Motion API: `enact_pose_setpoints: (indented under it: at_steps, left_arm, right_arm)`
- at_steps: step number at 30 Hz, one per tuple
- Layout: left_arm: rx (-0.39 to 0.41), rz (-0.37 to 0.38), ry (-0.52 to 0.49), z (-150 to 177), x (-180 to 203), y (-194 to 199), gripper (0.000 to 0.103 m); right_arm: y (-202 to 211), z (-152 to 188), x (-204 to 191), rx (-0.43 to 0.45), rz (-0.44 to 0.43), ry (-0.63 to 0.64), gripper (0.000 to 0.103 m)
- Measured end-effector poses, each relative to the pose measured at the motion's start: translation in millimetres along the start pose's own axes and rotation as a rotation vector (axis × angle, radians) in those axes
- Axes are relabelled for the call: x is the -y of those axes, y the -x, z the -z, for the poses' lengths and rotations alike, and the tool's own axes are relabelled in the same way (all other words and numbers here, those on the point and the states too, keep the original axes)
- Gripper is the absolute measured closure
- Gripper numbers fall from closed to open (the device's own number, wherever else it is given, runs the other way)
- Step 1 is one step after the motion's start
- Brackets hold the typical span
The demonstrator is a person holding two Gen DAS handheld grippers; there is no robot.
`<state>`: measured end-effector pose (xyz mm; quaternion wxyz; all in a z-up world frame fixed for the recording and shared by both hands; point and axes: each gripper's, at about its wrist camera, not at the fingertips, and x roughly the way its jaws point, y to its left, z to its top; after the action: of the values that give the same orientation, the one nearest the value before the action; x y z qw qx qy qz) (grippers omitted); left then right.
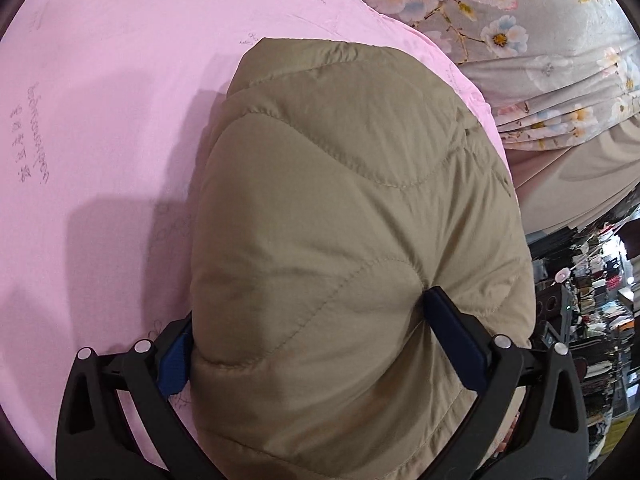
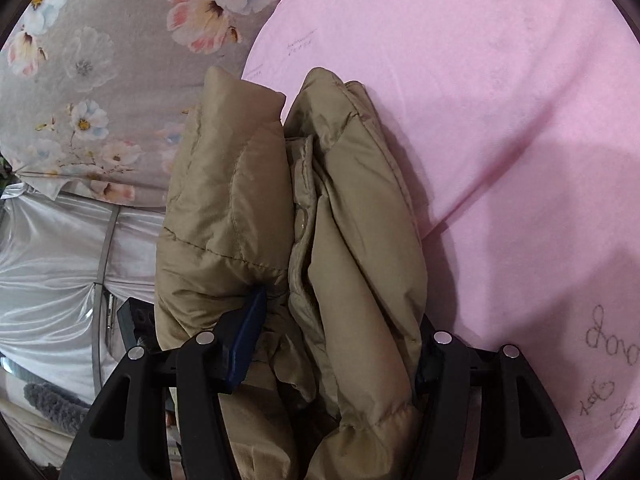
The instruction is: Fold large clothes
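A tan quilted puffer jacket point(image 1: 352, 200) lies bunched on a pink sheet point(image 1: 100, 100). In the left wrist view its padded bulk fills the space between the fingers of my left gripper point(image 1: 308, 316). The right pad digs into the fabric and creases fan out from it, so this gripper is shut on the jacket. In the right wrist view the jacket point(image 2: 352, 220) shows as two folded rolls. One roll sits between the fingers of my right gripper point(image 2: 342, 308), and the left pad's blue face stands free of the cloth, so it is open. The right pad is hidden behind the jacket.
The pink sheet point(image 2: 500, 100) spreads wide beside the jacket. A grey floral cloth point(image 1: 520, 20) point(image 2: 100, 60) borders it. Silvery satin fabric point(image 2: 52, 260) and a grey fuzzy item point(image 2: 52, 400) lie below the floral cloth. Cluttered shelves point(image 1: 600, 300) stand past the bed's edge.
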<state>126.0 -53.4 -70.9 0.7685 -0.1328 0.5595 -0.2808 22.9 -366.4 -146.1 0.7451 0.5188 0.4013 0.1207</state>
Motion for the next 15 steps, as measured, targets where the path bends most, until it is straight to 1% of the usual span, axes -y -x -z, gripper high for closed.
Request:
enact_pose_setpoints:
  at_steps: [1, 3, 4, 6, 7, 9, 11, 15]
  left_arm:
    - [0.006, -0.006, -0.009, -1, 2, -1, 0.005]
    - [0.019, -0.014, -0.032, -1, 5, -1, 0.005]
    - [0.026, -0.017, -0.044, -1, 7, 0, 0.005]
    - [0.045, -0.033, -0.077, 1, 16, 4, 0.01]
    - [0.057, -0.039, -0.093, 1, 20, 7, 0.011]
    - [0.082, -0.052, -0.135, 2, 28, 15, 0.016]
    - [0.105, -0.044, -0.165, 1, 35, 26, 0.018]
    - [0.15, -0.026, -0.196, -3, 46, 44, 0.019]
  right_arm:
    - [0, 1, 0, 0.002, -0.006, 0.0, 0.049]
    - [0, 2, 0, 0.009, -0.012, 0.004, 0.058]
    - [1, 3, -2, 0.016, -0.008, 0.013, 0.061]
    - [4, 6, -11, 0.039, 0.015, 0.052, 0.073]
    - [6, 7, -17, 0.051, 0.025, 0.075, 0.075]
    - [10, 9, -28, 0.07, 0.019, 0.107, 0.082]
    - [14, 10, -39, 0.091, 0.001, 0.132, 0.083]
    - [24, 10, -65, 0.129, -0.025, 0.192, 0.084]
